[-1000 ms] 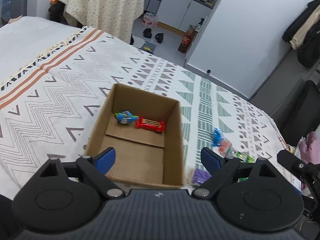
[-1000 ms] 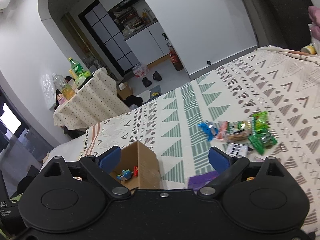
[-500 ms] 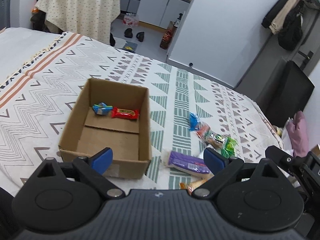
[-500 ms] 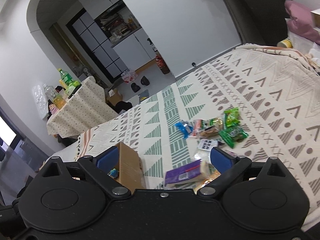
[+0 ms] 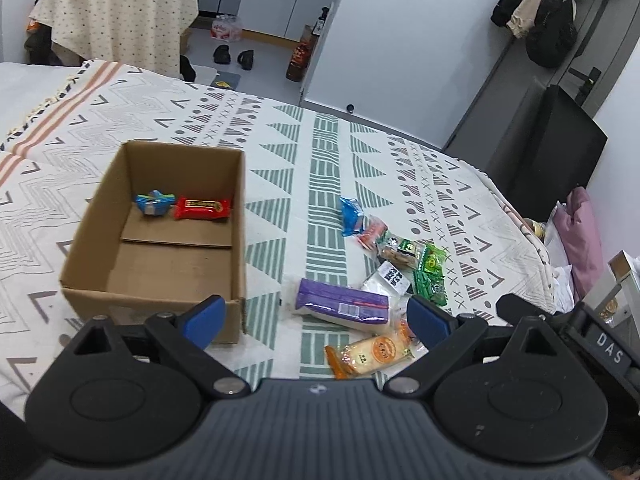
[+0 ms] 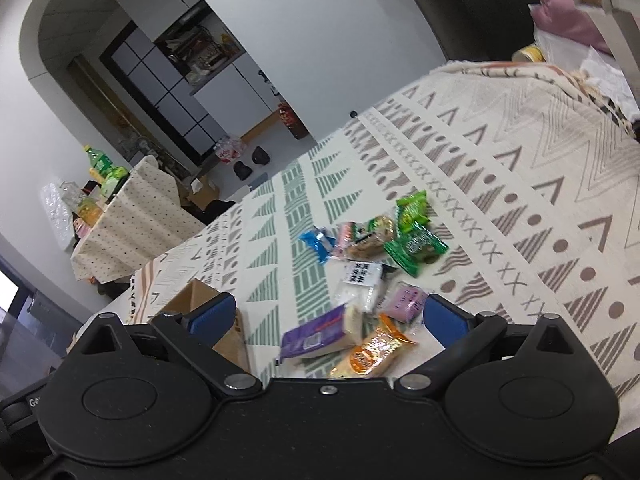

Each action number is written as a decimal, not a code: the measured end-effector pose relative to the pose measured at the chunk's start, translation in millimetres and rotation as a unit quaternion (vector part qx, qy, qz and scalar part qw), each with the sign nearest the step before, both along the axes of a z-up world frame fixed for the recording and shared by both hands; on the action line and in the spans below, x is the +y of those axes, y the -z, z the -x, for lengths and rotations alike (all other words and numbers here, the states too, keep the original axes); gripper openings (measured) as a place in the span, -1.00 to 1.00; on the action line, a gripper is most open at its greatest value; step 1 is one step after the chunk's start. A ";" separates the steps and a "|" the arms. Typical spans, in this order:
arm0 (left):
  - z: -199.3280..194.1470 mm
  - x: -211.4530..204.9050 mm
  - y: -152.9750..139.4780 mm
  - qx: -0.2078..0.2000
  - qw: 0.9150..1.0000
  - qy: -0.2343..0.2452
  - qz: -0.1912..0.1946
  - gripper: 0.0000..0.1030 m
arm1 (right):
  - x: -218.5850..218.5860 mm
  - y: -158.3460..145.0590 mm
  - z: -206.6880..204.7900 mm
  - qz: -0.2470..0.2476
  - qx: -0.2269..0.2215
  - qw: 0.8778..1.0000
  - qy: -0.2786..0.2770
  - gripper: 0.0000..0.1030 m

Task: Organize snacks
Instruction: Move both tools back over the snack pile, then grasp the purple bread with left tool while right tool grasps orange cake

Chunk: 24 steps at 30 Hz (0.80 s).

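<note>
An open cardboard box (image 5: 100,216) sits on the patterned bed cover and holds a blue-wrapped snack (image 5: 154,203) and a red bar (image 5: 203,208) at its far end. To its right lies a loose pile of snacks: a purple pack (image 5: 342,305), an orange-and-cream packet (image 5: 370,354), green packets (image 5: 430,274) and a blue packet (image 5: 351,216). My left gripper (image 5: 316,318) hangs open above the purple pack, empty. My right gripper (image 6: 328,314) is open too, over the purple pack (image 6: 314,334) and orange packet (image 6: 370,352); the box corner (image 6: 200,300) shows at its left finger.
The bed's far edge drops to a grey floor with slippers (image 5: 234,56) and a bottle (image 5: 299,58). A cloth-covered table (image 5: 116,12) stands at the back left. A black cabinet (image 5: 556,152) and pink fabric (image 5: 582,232) sit off the right edge.
Both grippers have pulled back and swung right from the box toward the snack pile. The pile now lies between their fingers. Both stayed open and empty.
</note>
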<state>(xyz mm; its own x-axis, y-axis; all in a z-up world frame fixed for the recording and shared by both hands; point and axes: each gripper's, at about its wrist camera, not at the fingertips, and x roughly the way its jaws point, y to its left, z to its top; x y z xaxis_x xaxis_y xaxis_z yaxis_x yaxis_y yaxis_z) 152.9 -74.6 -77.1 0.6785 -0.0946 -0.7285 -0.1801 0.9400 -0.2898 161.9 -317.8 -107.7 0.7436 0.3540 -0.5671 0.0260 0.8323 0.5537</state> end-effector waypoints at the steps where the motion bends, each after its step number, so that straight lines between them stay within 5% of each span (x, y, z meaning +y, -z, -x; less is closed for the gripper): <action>1: -1.7 -1.7 2.0 0.000 1.000 0.001 -0.001 0.87 | -1.8 3.5 -1.2 -0.003 0.003 1.000 0.001 0.96; 9: -23.5 -16.4 28.0 0.018 1.000 0.014 0.001 0.79 | -13.9 36.6 -18.5 -0.031 0.051 0.998 0.009 0.93; 18: -51.9 -31.2 55.2 0.037 0.999 0.029 -0.014 0.56 | -14.8 79.5 -39.6 -0.086 0.137 0.987 0.010 0.33; 24: -62.1 -26.2 70.1 0.047 0.998 0.039 -0.022 0.42 | -7.4 95.5 -49.6 -0.093 0.169 0.981 0.006 0.20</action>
<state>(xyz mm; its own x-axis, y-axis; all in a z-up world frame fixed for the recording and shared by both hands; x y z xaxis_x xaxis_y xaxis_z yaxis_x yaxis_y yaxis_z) 215.0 -100.8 -147.2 0.5996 -0.1112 -0.7926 -0.1300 0.9636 -0.2336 211.5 -325.2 -203.2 0.5292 0.4666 -0.7086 0.2432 0.7167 0.6536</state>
